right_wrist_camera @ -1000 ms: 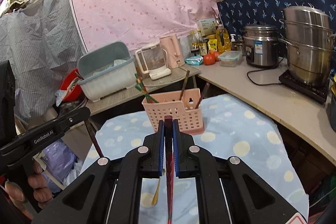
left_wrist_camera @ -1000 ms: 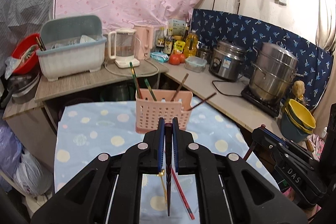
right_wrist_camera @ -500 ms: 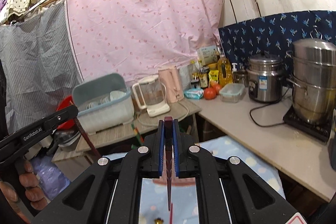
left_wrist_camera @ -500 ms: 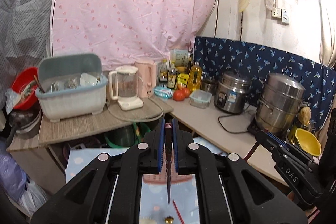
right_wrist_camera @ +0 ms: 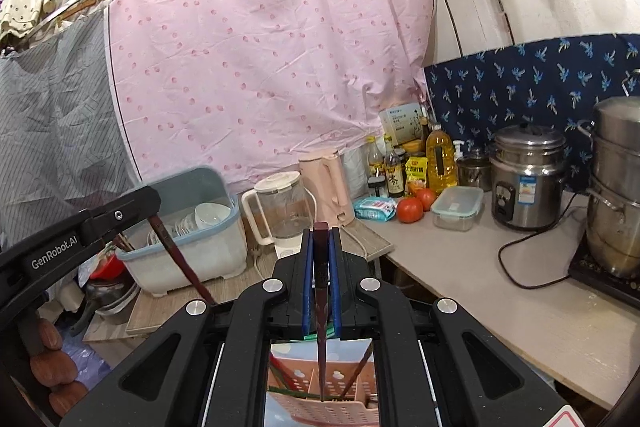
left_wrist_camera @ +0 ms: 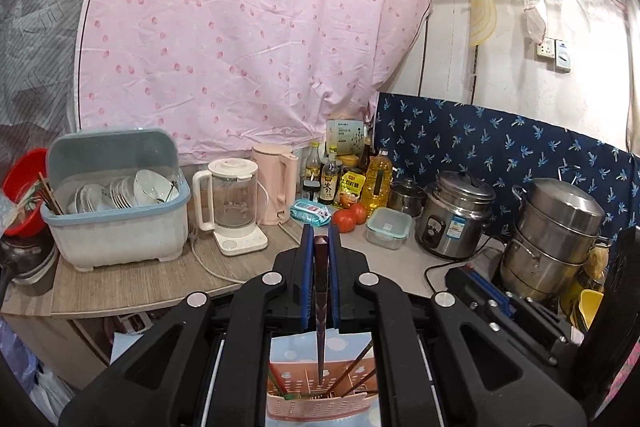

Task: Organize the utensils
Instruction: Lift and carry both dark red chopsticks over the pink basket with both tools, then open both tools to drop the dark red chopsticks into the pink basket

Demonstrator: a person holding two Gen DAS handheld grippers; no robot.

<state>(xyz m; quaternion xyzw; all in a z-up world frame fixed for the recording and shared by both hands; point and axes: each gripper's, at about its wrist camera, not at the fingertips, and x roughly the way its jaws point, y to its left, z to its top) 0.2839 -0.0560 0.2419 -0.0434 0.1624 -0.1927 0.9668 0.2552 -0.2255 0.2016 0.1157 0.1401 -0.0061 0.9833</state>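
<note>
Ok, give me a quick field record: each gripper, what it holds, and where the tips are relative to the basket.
left gripper: shut on left chopstick
right gripper: shut on right chopstick
left tip: pointing down over basket
right tip: pointing down at the basket's compartments
basket contents: several utensils already standing in it
cloth: under basket

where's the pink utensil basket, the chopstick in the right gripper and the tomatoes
pink utensil basket (left_wrist_camera: pixel 320 405): left wrist view, front wall.
chopstick (right_wrist_camera: pixel 320 307): right wrist view, mid-shaft between the jaws.
tomatoes (right_wrist_camera: pixel 409 209): right wrist view, front of the nearer one.
</note>
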